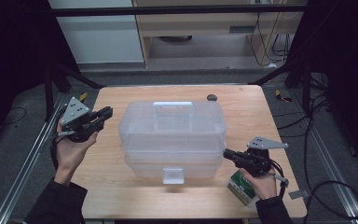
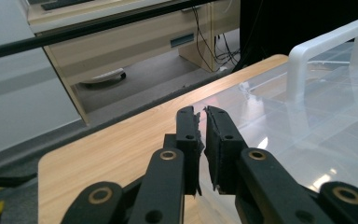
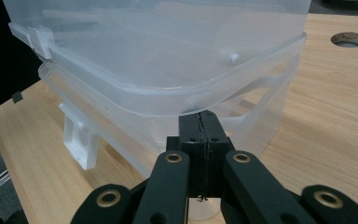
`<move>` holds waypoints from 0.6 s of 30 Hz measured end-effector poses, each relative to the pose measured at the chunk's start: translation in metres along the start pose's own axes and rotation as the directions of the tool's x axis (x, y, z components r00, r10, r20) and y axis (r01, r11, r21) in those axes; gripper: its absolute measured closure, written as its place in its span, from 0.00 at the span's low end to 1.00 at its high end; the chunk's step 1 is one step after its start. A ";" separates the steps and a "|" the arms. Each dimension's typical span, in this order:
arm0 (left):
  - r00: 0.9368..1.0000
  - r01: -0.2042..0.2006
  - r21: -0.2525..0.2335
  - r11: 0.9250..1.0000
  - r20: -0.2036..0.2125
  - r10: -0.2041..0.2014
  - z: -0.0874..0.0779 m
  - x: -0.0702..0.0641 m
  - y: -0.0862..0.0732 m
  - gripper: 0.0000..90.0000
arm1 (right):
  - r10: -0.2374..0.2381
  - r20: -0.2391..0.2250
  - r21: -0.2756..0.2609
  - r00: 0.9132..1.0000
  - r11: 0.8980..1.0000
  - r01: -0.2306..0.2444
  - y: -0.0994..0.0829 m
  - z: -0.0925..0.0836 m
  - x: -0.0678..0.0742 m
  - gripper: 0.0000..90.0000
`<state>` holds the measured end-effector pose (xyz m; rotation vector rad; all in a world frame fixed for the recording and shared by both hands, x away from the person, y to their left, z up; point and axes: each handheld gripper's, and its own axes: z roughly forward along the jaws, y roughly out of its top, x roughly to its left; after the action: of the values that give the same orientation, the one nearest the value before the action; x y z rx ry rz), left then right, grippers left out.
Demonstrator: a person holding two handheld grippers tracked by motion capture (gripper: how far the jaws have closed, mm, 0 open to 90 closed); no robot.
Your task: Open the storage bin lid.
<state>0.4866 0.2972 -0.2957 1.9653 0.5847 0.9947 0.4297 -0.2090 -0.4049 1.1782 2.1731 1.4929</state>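
The clear box point(image 1: 172, 137) sits mid-table point(image 1: 242, 107), long axis running left to right, its handle point(image 1: 173, 108) toward the far edge and latch point(image 1: 173, 175) toward the near edge. The left gripper point(image 1: 106, 113), jaws narrow and empty, hovers beside its left end. The right gripper point(image 1: 227, 153), jaws pressed together, touches the right end; the carton point(image 1: 240, 186) under that hand is mostly hidden.

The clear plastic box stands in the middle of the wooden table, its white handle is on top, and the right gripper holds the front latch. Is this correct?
Not quite. The right gripper holds nothing: its fingers are shut at the box's right corner, as the right gripper view shows. The front latch hangs untouched. The table and handle are as you say.
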 end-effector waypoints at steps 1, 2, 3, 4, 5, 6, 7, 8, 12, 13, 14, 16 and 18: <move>1.000 0.008 -0.006 1.000 -0.002 -0.008 -0.001 0.001 -0.005 0.93 | 0.000 0.000 0.000 1.000 1.000 0.000 0.000 0.000 0.000 1.00; 1.000 0.013 -0.004 1.000 -0.005 -0.013 -0.002 0.001 -0.009 0.95 | 0.001 0.001 0.002 1.000 1.000 -0.001 0.000 0.000 0.000 1.00; 1.000 0.018 0.000 1.000 -0.010 -0.018 -0.003 0.001 -0.014 0.95 | -0.001 0.003 0.000 1.000 1.000 0.001 0.000 0.000 0.000 1.00; 1.000 0.016 -0.001 1.000 -0.013 -0.016 -0.005 0.001 -0.018 0.96 | 0.001 0.002 0.002 1.000 1.000 -0.001 0.000 0.000 0.000 1.00; 1.000 0.016 -0.001 1.000 -0.013 -0.016 -0.006 0.001 -0.023 0.97 | -0.001 0.004 0.004 1.000 1.000 0.001 0.000 0.000 0.000 1.00; 0.999 0.031 0.000 1.000 -0.009 -0.031 -0.007 0.000 -0.028 0.97 | 0.000 0.004 0.004 1.000 1.000 0.000 0.000 0.000 0.000 1.00; 0.999 0.042 -0.003 0.999 -0.008 -0.042 -0.008 -0.001 -0.033 0.97 | -0.002 0.004 0.003 1.000 1.000 0.002 0.000 0.000 0.000 1.00; 0.999 0.049 -0.006 0.999 -0.009 -0.049 -0.010 -0.002 -0.038 0.98 | 0.000 0.003 0.003 1.000 1.000 0.000 0.000 0.000 0.000 1.00; 0.997 0.080 0.009 0.997 0.018 -0.080 -0.010 -0.011 -0.060 0.99 | 0.001 0.003 0.003 1.000 1.000 -0.001 0.000 0.000 0.000 1.00; 0.997 0.072 0.009 0.997 0.028 -0.073 -0.009 -0.011 -0.063 0.99 | -0.001 0.002 0.003 1.000 1.000 0.001 0.000 0.000 0.000 1.00; 0.996 0.080 0.020 0.997 0.029 -0.081 -0.008 -0.013 -0.068 0.99 | 0.002 0.002 0.003 1.000 1.000 -0.002 0.000 0.000 0.000 1.00; 0.995 0.100 0.049 0.994 0.023 -0.101 -0.006 -0.017 -0.074 0.99 | -0.001 0.004 0.005 1.000 1.000 0.001 0.000 0.000 0.000 1.00; 0.995 0.081 0.053 0.995 0.050 -0.084 -0.005 -0.016 -0.078 0.99 | -0.002 0.004 0.005 1.000 1.000 0.002 0.000 0.000 0.000 1.00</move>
<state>0.4706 0.3301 -0.3663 1.9892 0.6623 0.8830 0.4297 -0.2086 -0.4047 1.1793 2.1756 1.4836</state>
